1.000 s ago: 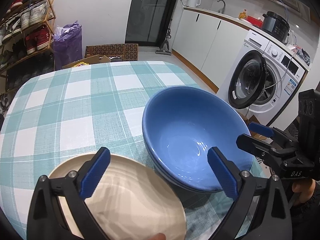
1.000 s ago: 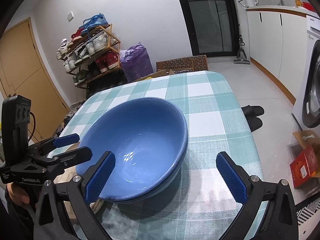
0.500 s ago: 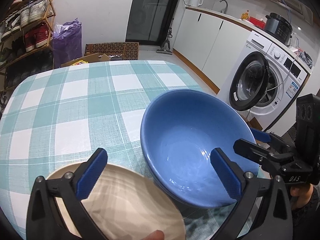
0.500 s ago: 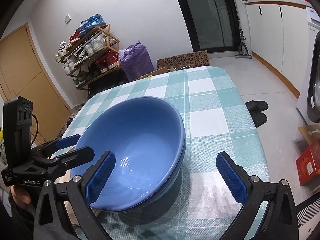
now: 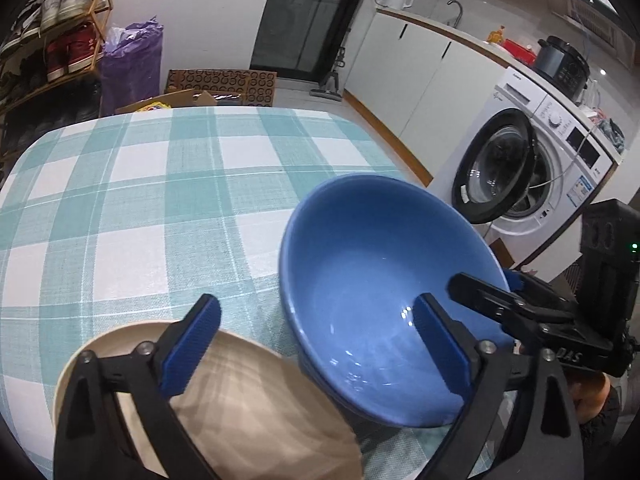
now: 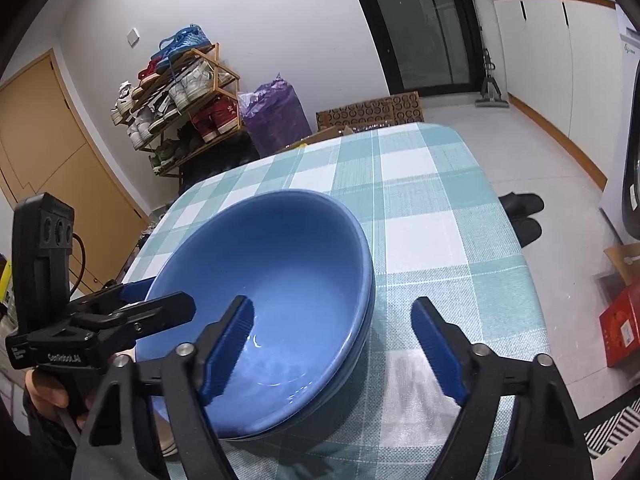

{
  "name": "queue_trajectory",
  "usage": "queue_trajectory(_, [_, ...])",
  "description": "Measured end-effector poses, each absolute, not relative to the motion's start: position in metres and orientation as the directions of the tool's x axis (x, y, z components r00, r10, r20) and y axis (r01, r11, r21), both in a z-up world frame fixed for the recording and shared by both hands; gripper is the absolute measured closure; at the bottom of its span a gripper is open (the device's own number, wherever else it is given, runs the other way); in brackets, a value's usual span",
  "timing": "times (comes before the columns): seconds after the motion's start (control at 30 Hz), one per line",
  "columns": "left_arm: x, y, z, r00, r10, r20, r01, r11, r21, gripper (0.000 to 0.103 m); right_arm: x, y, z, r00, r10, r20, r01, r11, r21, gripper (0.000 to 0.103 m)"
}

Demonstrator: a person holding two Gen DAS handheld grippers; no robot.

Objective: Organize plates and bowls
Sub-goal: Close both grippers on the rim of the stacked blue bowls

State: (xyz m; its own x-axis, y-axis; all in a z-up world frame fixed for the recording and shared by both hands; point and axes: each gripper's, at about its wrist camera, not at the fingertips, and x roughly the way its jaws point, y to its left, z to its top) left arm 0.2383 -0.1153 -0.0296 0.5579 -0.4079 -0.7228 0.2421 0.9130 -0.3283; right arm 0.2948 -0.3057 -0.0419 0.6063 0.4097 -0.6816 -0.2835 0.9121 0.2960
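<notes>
A large blue bowl (image 5: 384,264) sits nested in another blue bowl on the checked tablecloth (image 5: 132,184); it also shows in the right wrist view (image 6: 272,280). A beige plate (image 5: 248,412) lies on the cloth to its left, under my left gripper (image 5: 316,344), which is open and empty above the gap between plate and bowl. My right gripper (image 6: 332,344) is open, with its left finger over the bowl's inside and its right finger outside the near right rim. Each gripper shows in the other's view.
The table's right edge (image 6: 516,240) drops to the floor, where slippers (image 6: 524,216) lie. A washing machine (image 5: 532,168) with its door open stands to the right. A shoe rack (image 6: 180,96), a purple bag (image 6: 276,116) and cardboard boxes (image 5: 220,84) stand beyond the far edge.
Both grippers have narrowed but stay open. The right gripper has moved in so its left finger is now over the bowl's inside. The bowls and plate have not moved.
</notes>
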Motion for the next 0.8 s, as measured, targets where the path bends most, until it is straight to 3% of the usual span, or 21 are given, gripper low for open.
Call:
queue_trajectory(0.07, [0.238,-0.116,-0.030,0.551,-0.415,-0.724,0.245,0.910,-0.335,0.019,0.294,-0.305,-0.043,0.600,0.419,-0.681,-0.291,0.908,0.302,0.029])
queue_trajectory(0.2, [0.239,-0.117,-0.034,0.530,-0.428,-0.732,0.244,0.904,-0.352,0.048,0.291,-0.303,-0.042,0.596,0.421,-0.683,-0.298,0.907,0.298,0.043])
queue_trajectory(0.23, [0.239,-0.117,-0.034,0.525,-0.430,-0.735,0.242,0.903,-0.355,0.050,0.291,-0.303,-0.042,0.596,0.421,-0.683,-0.298,0.907,0.299,0.047])
queue_trajectory(0.4, [0.237,-0.119,-0.035,0.516,-0.423,-0.745,0.243,0.906,-0.346,0.060,0.289,-0.303,-0.041,0.603,0.420,-0.679,-0.294,0.908,0.300,0.056])
queue_trajectory(0.8, [0.234,-0.122,-0.030,0.536,-0.388,-0.750,0.237,0.921,-0.308,0.061,0.284,-0.301,-0.037,0.630,0.387,-0.674,-0.285,0.922,0.263,0.059])
